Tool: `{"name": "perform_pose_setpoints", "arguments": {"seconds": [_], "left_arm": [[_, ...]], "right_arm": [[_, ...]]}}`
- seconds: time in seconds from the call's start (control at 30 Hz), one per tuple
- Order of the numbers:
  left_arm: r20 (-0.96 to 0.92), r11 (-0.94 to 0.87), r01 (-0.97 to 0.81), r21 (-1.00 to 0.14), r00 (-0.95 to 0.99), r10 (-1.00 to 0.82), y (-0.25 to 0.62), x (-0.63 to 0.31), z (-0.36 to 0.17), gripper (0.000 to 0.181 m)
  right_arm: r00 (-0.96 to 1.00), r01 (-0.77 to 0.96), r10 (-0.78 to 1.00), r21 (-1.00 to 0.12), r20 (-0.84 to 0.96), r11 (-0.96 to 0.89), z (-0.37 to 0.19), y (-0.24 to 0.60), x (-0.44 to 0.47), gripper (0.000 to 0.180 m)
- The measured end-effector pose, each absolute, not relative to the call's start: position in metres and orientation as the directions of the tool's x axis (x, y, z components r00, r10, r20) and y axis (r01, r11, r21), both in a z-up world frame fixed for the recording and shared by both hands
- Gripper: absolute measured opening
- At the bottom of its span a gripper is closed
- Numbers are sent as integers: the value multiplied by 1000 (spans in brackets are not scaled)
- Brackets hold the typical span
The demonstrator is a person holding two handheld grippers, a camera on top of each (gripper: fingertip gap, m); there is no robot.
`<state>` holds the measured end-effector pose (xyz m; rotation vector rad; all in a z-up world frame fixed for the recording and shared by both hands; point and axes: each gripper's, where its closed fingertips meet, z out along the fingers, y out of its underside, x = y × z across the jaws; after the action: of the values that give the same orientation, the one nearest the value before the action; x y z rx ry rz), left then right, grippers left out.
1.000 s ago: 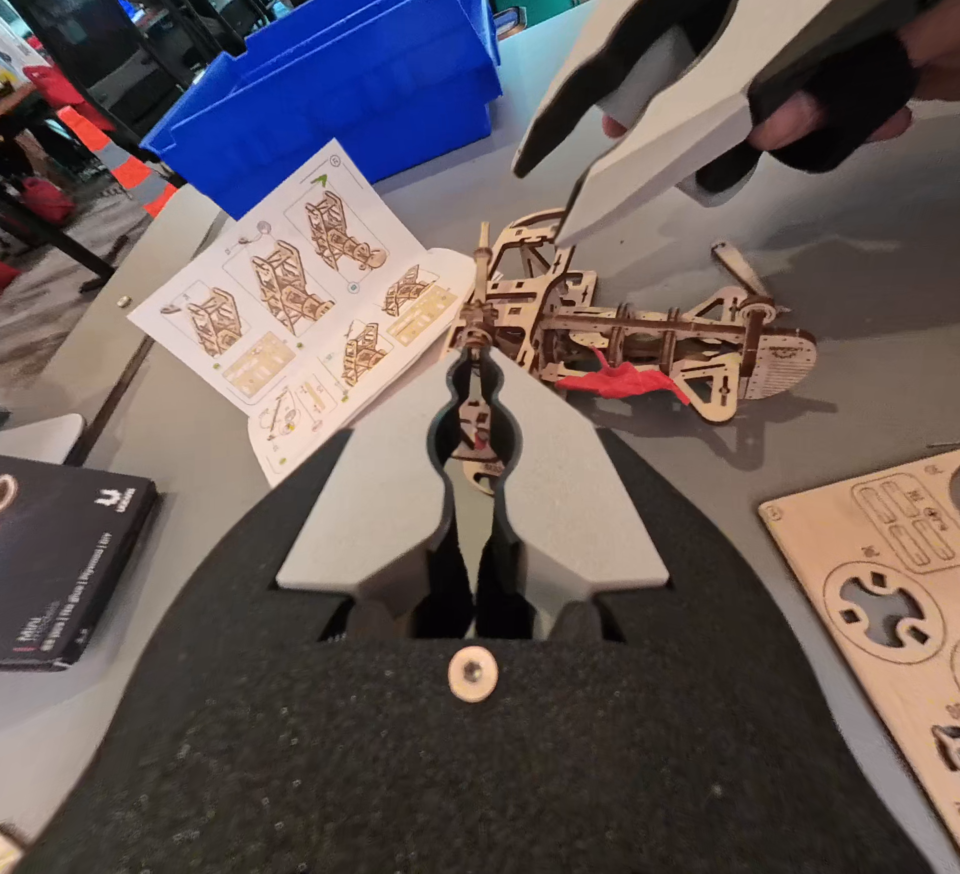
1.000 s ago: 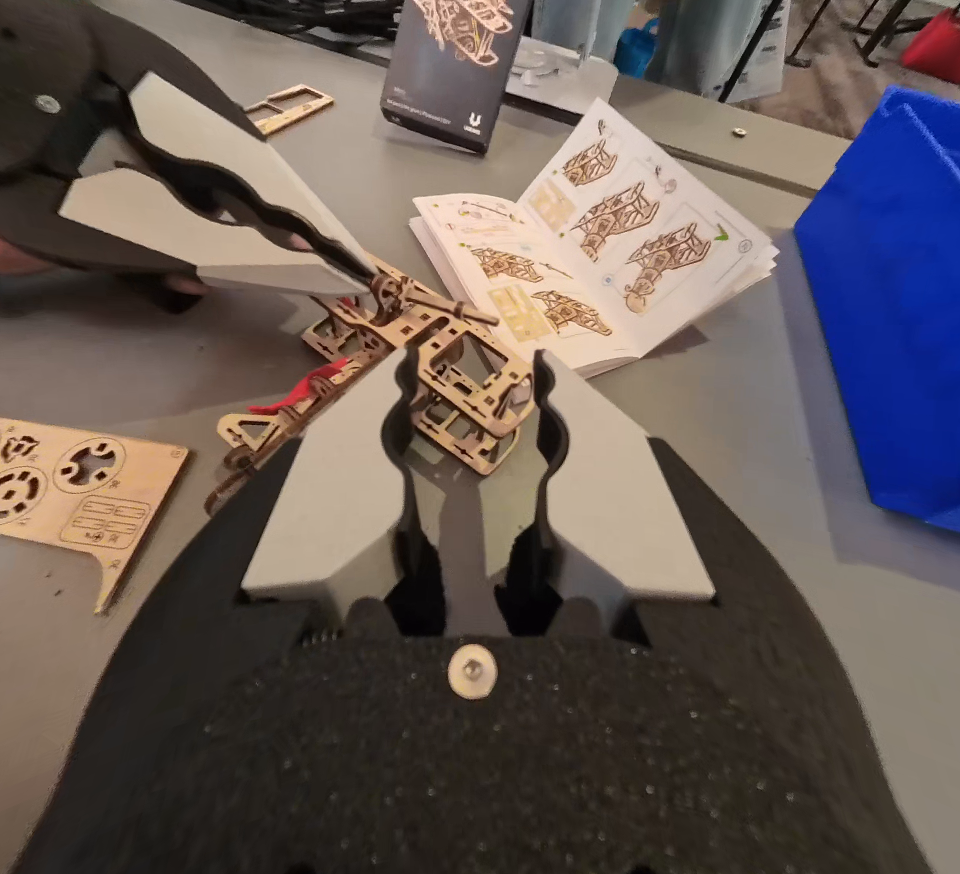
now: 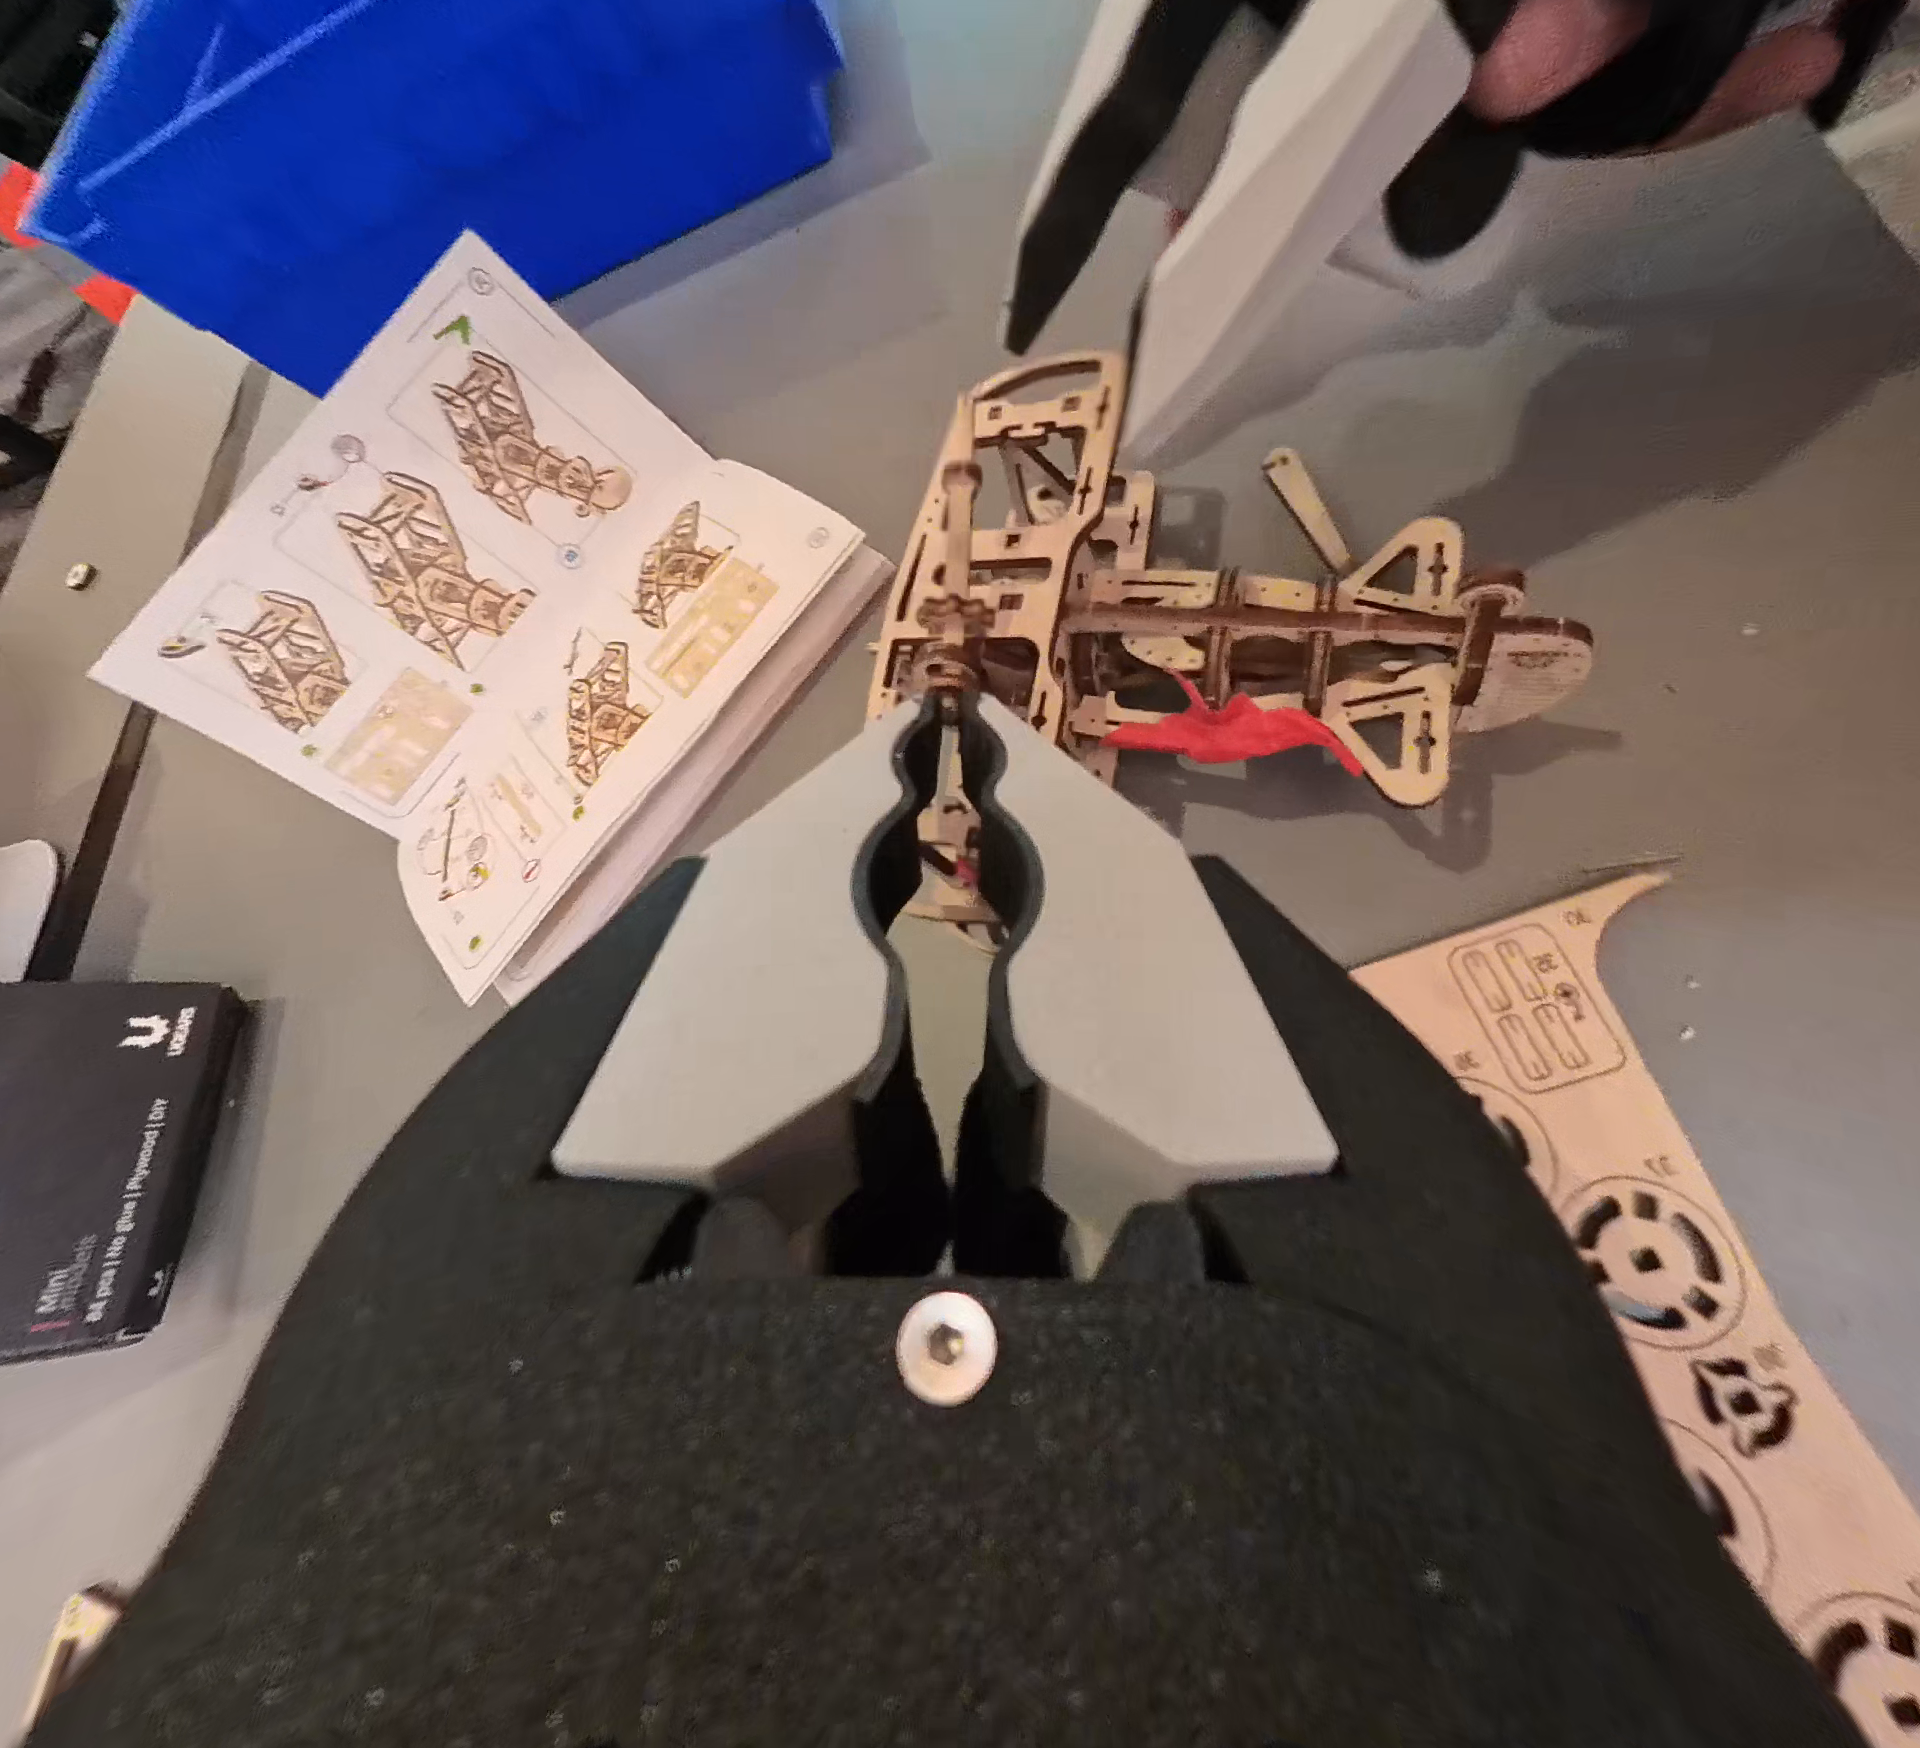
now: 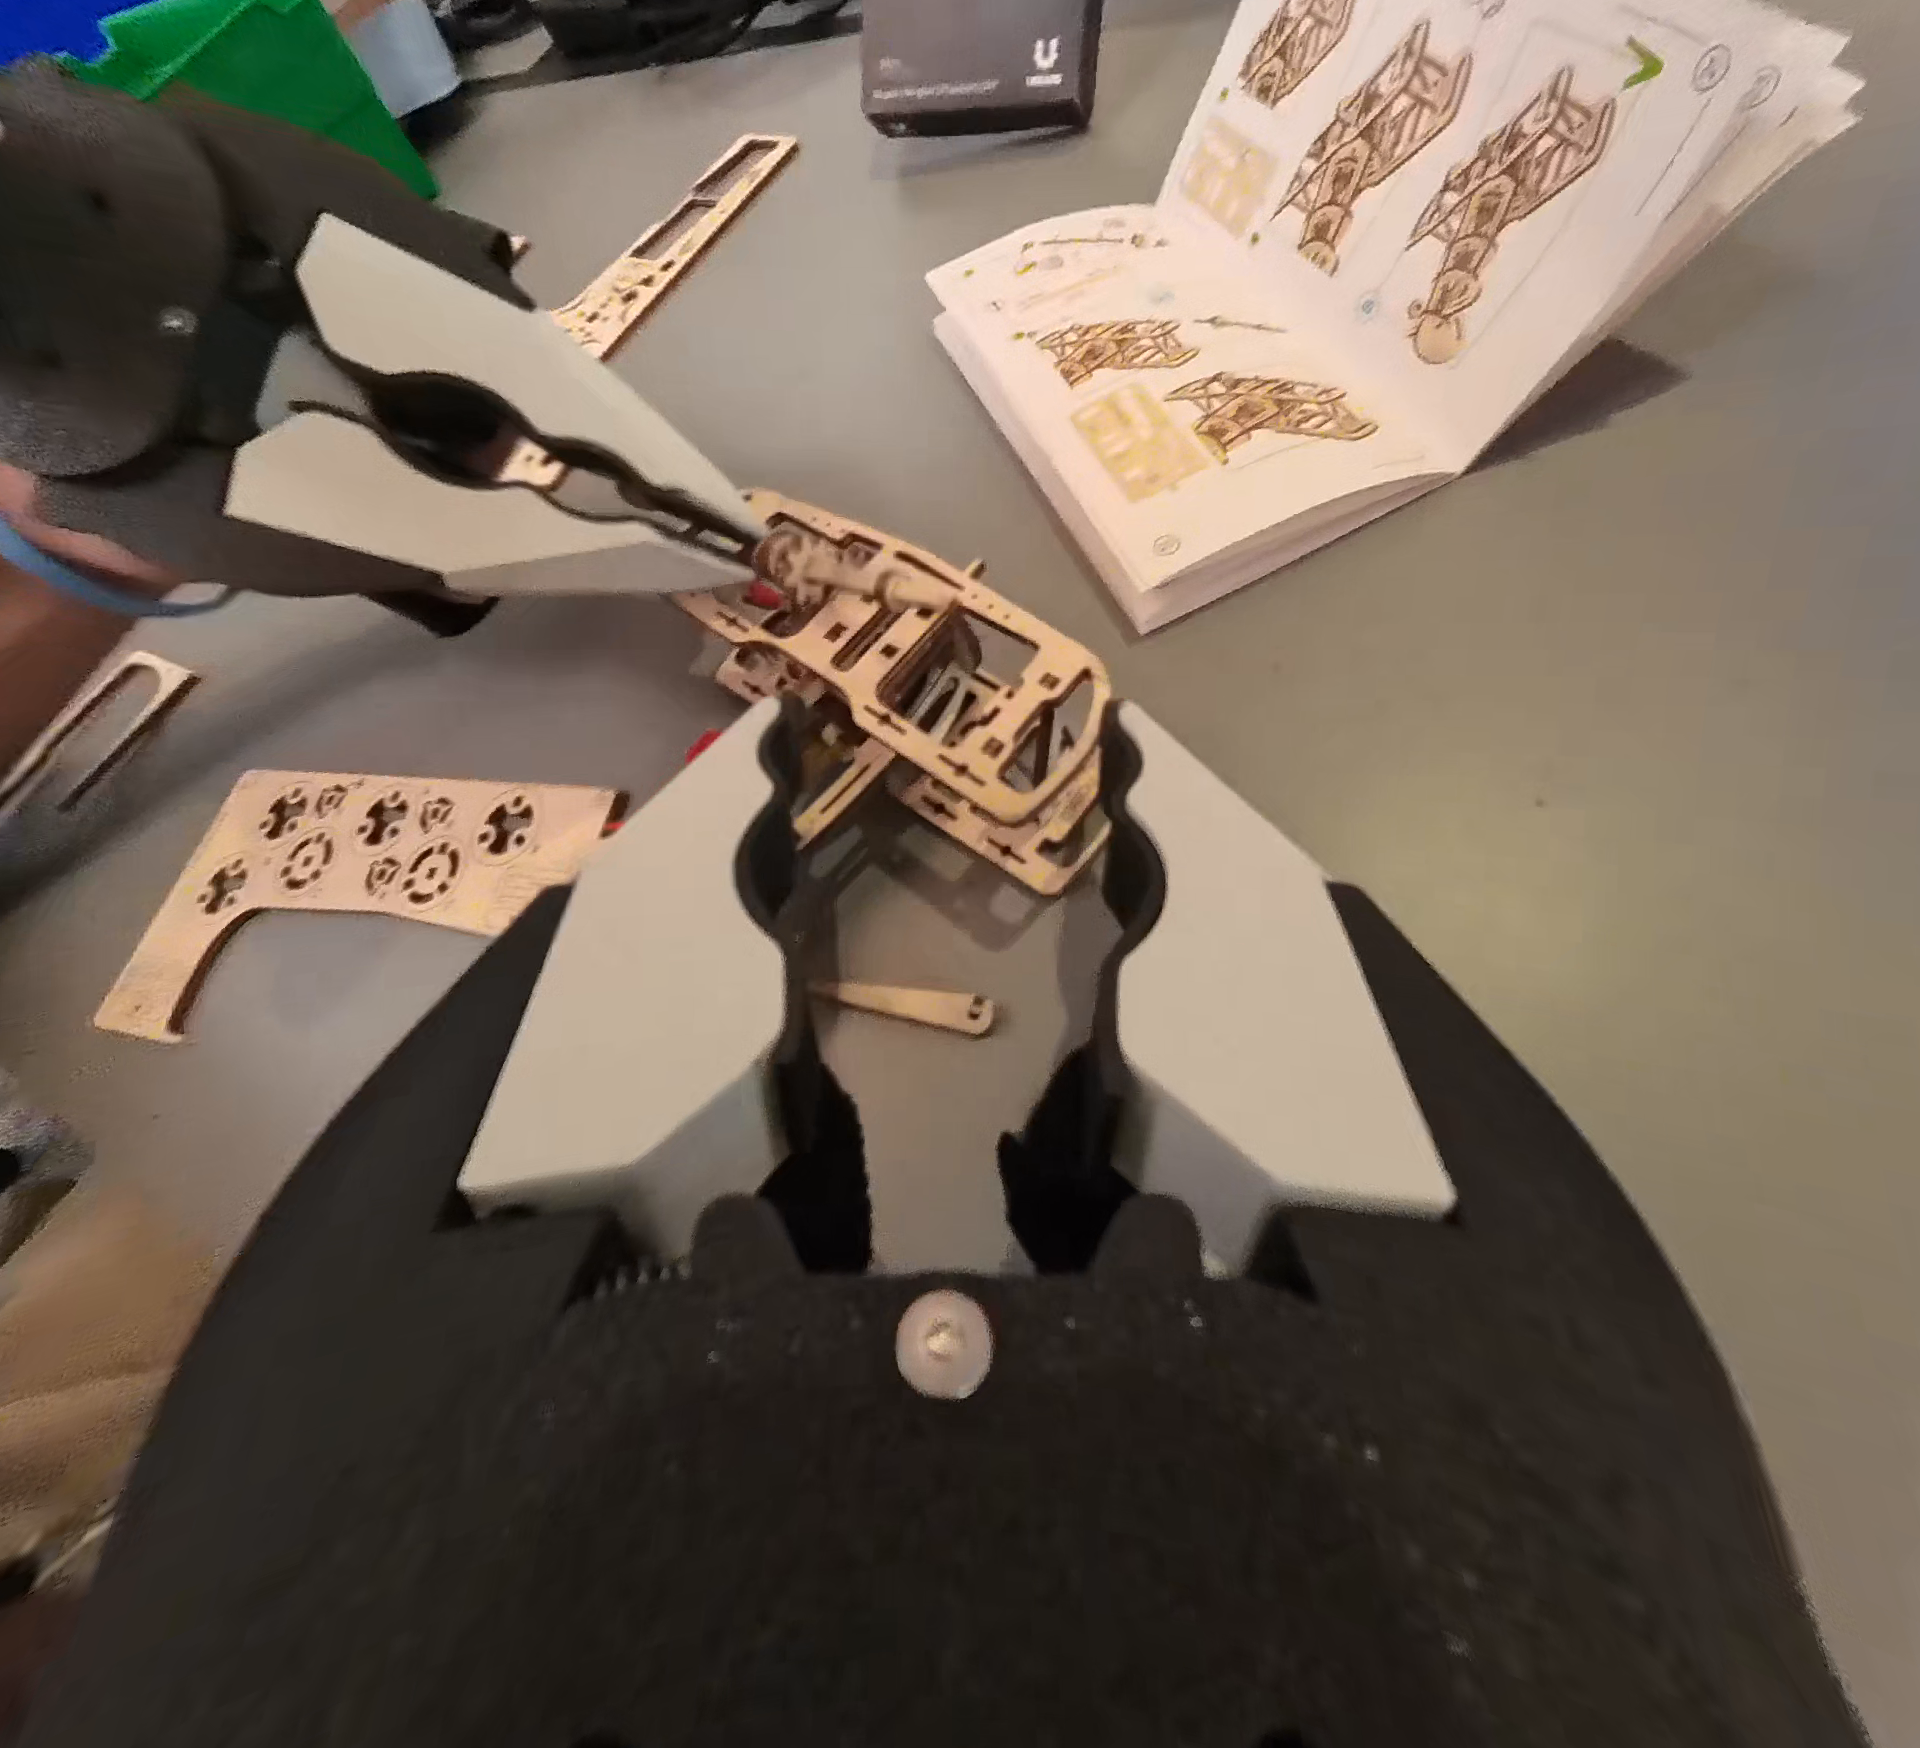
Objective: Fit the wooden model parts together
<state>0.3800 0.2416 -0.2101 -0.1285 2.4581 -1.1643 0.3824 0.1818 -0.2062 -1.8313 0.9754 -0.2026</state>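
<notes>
Left gripper [image 3: 948, 711] pinched on small shaft at nose of wooden plane model [image 3: 1174, 628] lying on grey table [image 3: 1714, 472], right gripper [image 4: 945, 727] spread wide, straddling model's wing frame.

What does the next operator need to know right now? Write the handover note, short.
Left gripper: shut on the small shaft piece at the front of the wooden plane model.
Right gripper: open, fingers either side of the model's wing frame, not clamping it.
The model lies on its side on the grey table, a red strip caught in the fuselage.
A loose wooden strip lies on the table between the right gripper's fingers; a punched part sheet lies off to its left, and the instruction booklet is open.
Done: most of the frame is built.
Left: seat the shaft piece, then probably fit the loose strip.
</notes>
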Motion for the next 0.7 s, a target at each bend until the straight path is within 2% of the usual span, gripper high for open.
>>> {"name": "perform_pose_setpoints", "arguments": {"seconds": [0.03, 0.17, 0.37, 0.47, 0.6, 0.7], "left_arm": [[-327, 661, 89, -745, -913, -245, 241, 379, -211, 1], [-337, 712, 90, -696, -917, -214, 238, 374, -210, 1], [-293, 719, 11, -695, -917, -269, 239, 372, -211, 1], [-291, 716, 14, -698, -919, -266, 233, 367, -211, 1], [-290, 734, 6, -679, -921, -260, 227, 363, -211, 1], [-285, 738, -54, -672, -902, -325, 232, 366, -210, 1]], "right_arm": [[655, -533, -703, -828, -275, -174, -208, 183, 385, 51], [675, -544, -686, -812, -273, -212, -220, 192, 396, 61], [619, -569, -735, -803, -275, -179, -211, 166, 387, 59], [644, -575, -706, -796, -295, -191, -216, 175, 376, 61], [667, -553, -686, -810, -290, -196, -215, 187, 394, 73], [747, -523, -605, -806, -276, -279, -216, 199, 404, 76]]}}
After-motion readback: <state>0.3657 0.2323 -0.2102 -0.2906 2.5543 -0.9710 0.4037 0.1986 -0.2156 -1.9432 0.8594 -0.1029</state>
